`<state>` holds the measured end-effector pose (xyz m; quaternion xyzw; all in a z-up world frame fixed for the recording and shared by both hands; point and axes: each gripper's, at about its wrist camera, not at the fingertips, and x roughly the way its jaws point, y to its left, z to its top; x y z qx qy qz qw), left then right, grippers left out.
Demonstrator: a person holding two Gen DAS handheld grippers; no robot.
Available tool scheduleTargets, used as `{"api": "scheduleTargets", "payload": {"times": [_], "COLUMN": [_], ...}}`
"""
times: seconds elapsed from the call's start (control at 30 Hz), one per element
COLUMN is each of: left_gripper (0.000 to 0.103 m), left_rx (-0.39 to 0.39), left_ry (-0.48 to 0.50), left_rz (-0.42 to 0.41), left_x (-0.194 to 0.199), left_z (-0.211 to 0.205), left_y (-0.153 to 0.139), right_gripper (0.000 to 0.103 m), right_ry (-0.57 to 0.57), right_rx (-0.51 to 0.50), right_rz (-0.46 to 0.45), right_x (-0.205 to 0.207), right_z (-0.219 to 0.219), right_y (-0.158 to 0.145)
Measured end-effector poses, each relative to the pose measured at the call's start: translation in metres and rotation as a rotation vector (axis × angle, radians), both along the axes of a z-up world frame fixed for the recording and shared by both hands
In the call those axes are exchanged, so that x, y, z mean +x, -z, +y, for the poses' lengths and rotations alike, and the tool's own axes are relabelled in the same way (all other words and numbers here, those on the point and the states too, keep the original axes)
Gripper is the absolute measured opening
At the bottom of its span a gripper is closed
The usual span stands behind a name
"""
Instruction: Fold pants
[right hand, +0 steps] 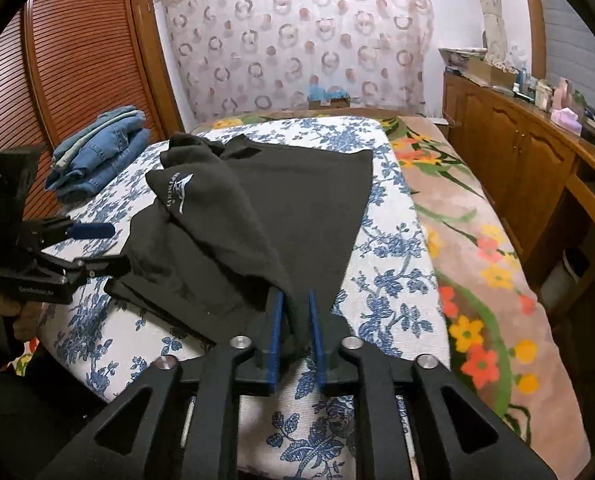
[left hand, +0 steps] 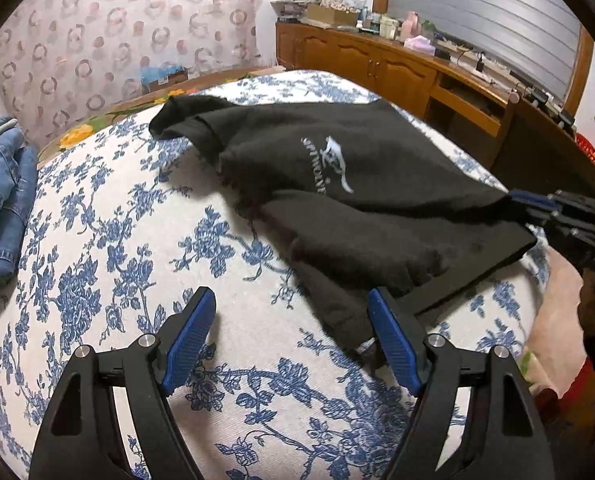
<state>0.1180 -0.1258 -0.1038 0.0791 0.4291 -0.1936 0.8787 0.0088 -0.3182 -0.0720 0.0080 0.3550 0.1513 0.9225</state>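
Broadly, the bed point(right hand: 381, 248) carries a white sheet with blue flowers, and on it lie the black pants point(right hand: 289, 208), spread partly folded across the middle with a white logo point(left hand: 333, 164) uppermost. A stack of folded jeans point(right hand: 101, 148) sits well apart at the far left corner of the bed, and a wooden cabinet point(right hand: 509, 168) runs along the right wall.

Handling, as a judgement: the pants look soft, limp and light, of a thick knit that sags and wrinkles wherever unsupported. They will not hold a crease unaided and are unlikely to slip from ribbed pads. Best hold is at the hems or outer corners, both layers together, so the fold carries over flat.

Right tongs point(right hand: 295, 334): nearly closed, with a corner of the black cloth standing between the blue pads; whether the pads actually press on it cannot be told.

Left tongs point(left hand: 291, 340): released, jaws wide apart, empty, hovering over the sheet with one blue pad point(left hand: 393, 340) just beside the near edge of the pants.
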Motion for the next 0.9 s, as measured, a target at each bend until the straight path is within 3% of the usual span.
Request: {"api": "scheduleTargets", "payload": {"times": [0.2, 0.43, 0.53, 0.9], "left_gripper": [0.079, 0.079, 0.079, 0.079], "left_rx": [-0.023, -0.073, -0.082, -0.086], "left_ry": [-0.012, -0.053, -0.077, -0.124], "left_rz": [0.002, -0.042, -0.056, -0.085], "left_x": [-0.001, 0.001, 0.006, 0.026], "left_z": [0.006, 0.031, 0.044, 0.079], "left_y": [0.001, -0.017, -0.023, -0.029], "right_gripper": [0.022, 0.027, 0.036, 0.036], "right_ry": [0.002, -0.05, -0.091, -0.249], "right_rx": [0.009, 0.009, 0.004, -0.032], "right_rz": [-0.037, -0.068, -0.083, -0.059], "right_x": [-0.005, 0.004, 0.015, 0.077], "right_z": [0.0, 0.017, 0.033, 0.1], "right_y": [-0.008, -0.019, -0.022, -0.016]}}
